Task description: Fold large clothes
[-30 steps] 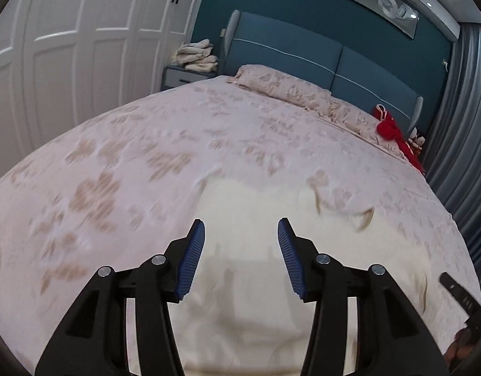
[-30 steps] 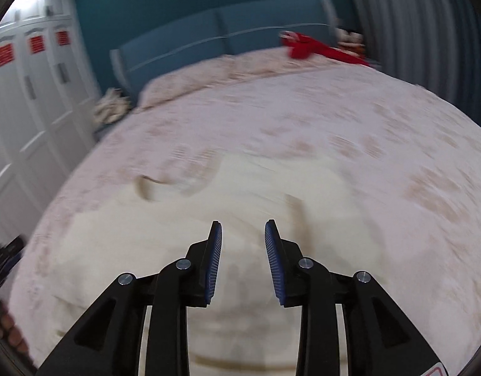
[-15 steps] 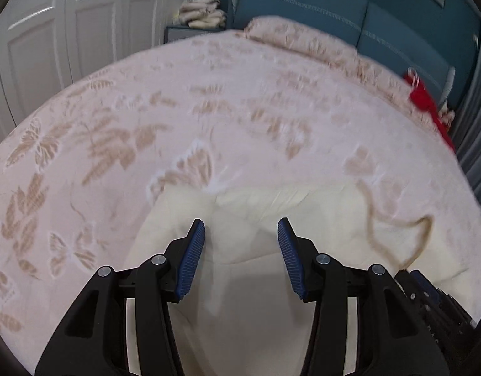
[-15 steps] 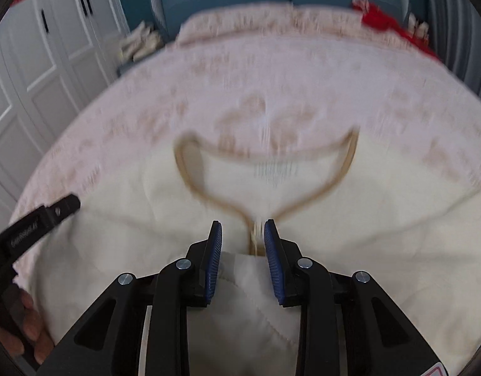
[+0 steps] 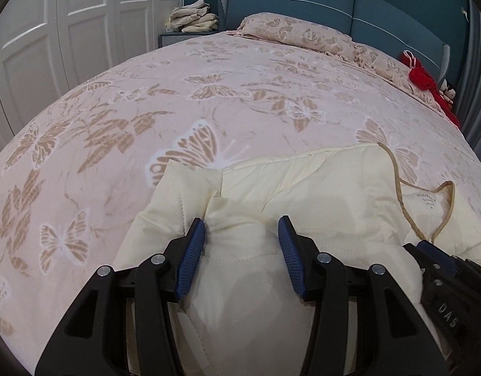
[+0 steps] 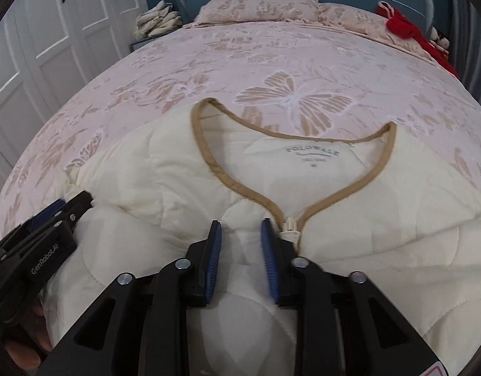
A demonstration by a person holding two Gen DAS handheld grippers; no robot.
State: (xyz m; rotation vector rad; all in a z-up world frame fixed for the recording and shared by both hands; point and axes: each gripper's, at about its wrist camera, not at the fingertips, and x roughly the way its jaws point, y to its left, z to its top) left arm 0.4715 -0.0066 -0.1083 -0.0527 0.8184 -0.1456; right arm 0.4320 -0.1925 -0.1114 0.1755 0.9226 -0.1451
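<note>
A cream quilted jacket (image 5: 319, 194) with a tan-trimmed neckline (image 6: 209, 156) lies on the bed, its zipper pull (image 6: 290, 228) just below the V of the neck. My left gripper (image 5: 242, 232) points down at the jacket's left part, and a puffy fold fills the gap between its blue pads. My right gripper (image 6: 240, 235) is just left of the zipper pull. Its jaws are closing on a bulge of the same fabric. Each gripper shows at the edge of the other's view: the left gripper (image 6: 52, 228) and the right gripper (image 5: 444, 269).
The bed has a pink butterfly-print cover (image 5: 209, 94) and pillows (image 5: 297, 31) against a blue headboard. A red item (image 5: 422, 78) lies at the far right corner. Folded cloths (image 5: 193, 18) sit on a nightstand by white wardrobe doors (image 5: 52, 31). Grey curtains (image 5: 478, 94) hang on the right.
Both grippers have come forward and down over the jacket, bringing cream fabric up near the neckline. The right jaws have narrowed. The left jaws keep the same width.
</note>
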